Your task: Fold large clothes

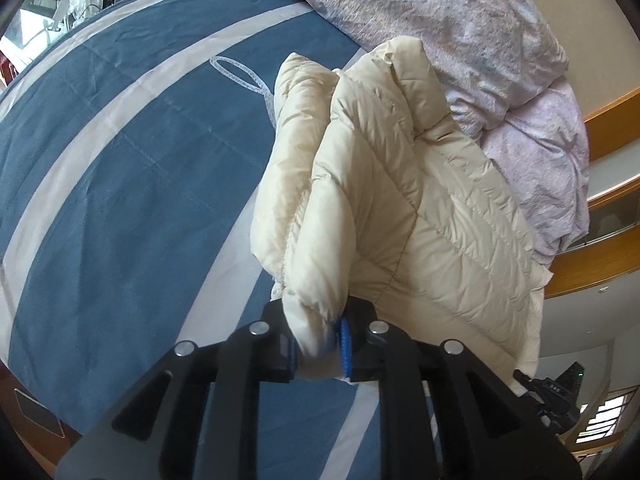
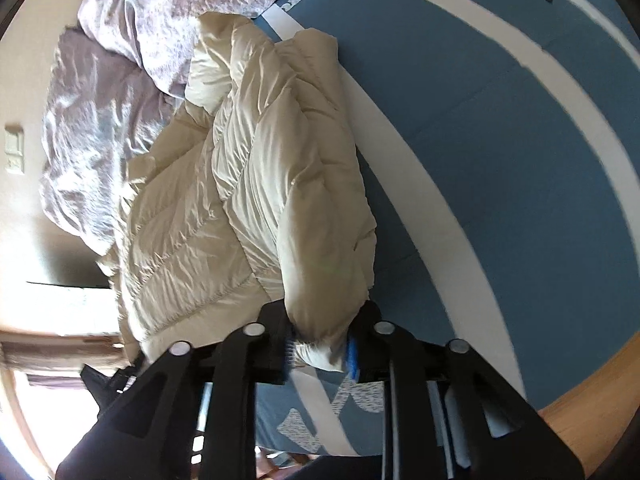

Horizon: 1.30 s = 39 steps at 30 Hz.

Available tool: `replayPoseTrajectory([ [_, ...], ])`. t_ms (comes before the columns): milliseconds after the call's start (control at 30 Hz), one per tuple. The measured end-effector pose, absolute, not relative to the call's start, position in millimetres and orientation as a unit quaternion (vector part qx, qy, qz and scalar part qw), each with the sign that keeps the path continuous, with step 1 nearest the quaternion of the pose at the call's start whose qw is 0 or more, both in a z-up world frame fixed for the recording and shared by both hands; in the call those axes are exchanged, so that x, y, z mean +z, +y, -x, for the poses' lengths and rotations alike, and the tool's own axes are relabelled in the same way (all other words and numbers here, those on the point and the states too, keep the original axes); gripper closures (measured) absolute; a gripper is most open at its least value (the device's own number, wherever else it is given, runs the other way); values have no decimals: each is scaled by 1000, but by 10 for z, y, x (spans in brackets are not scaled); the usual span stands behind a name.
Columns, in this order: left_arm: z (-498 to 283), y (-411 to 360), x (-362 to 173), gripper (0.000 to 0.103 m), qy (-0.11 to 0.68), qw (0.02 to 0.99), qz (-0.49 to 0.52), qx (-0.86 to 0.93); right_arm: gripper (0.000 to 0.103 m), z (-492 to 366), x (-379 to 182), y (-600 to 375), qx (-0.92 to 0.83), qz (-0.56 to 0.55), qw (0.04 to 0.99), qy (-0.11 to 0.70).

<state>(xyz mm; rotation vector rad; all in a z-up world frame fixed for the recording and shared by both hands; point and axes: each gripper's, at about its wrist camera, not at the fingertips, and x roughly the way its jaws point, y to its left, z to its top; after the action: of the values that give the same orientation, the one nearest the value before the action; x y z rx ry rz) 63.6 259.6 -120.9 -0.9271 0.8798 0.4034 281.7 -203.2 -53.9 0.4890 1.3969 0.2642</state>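
A cream quilted puffer jacket (image 1: 400, 200) lies partly lifted over a bed with a blue cover and white stripes (image 1: 120, 184). My left gripper (image 1: 320, 348) is shut on a rolled edge of the jacket, blue pads pressing the padded fabric from both sides. In the right wrist view the same jacket (image 2: 248, 184) stretches away from my right gripper (image 2: 320, 350), which is shut on another bunched edge of it. The right gripper also shows small at the lower right of the left wrist view, right gripper (image 1: 556, 394), past the jacket's far hem.
A crumpled pale lilac duvet (image 1: 460, 40) is heaped at the head of the bed, touching the jacket. Wooden bed frame (image 1: 612, 120) and wall lie beyond it. Cluttered shelves (image 1: 60, 12) stand past the bed's far corner. Wooden floor (image 2: 592, 412) borders the bed.
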Motion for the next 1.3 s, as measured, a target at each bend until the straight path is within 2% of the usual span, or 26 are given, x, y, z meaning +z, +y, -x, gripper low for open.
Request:
replayPoseTrajectory([
  [133,-643,2599,-1199,69,420,779,418,204,45,-2864,-313,-1917,80,-114,771,621],
  [200,-645,2604,-1190,59,426,777,411,214,37,-2902,-199,-1882,68,-86,787,607],
  [233,-647,2614,-1185,53,430,775,407,220,37,-2939,-144,-1861,64,-75,793,601],
  [433,-687,2710,-1126,33,441,775,387,237,37,-3119,162,-1508,73,-22,823,563],
  [567,-744,2783,-1095,27,443,775,382,239,38,-3198,254,-897,143,-4,828,543],
  [733,-803,2845,-1079,26,439,779,385,230,68,-3045,88,-122,235,40,800,550],
  [800,-844,2858,-1072,23,441,781,381,224,72,-2997,-18,212,251,70,793,551],
  [1300,-1083,3172,-1142,14,451,779,385,203,72,-3001,-754,1006,243,136,773,570],
])
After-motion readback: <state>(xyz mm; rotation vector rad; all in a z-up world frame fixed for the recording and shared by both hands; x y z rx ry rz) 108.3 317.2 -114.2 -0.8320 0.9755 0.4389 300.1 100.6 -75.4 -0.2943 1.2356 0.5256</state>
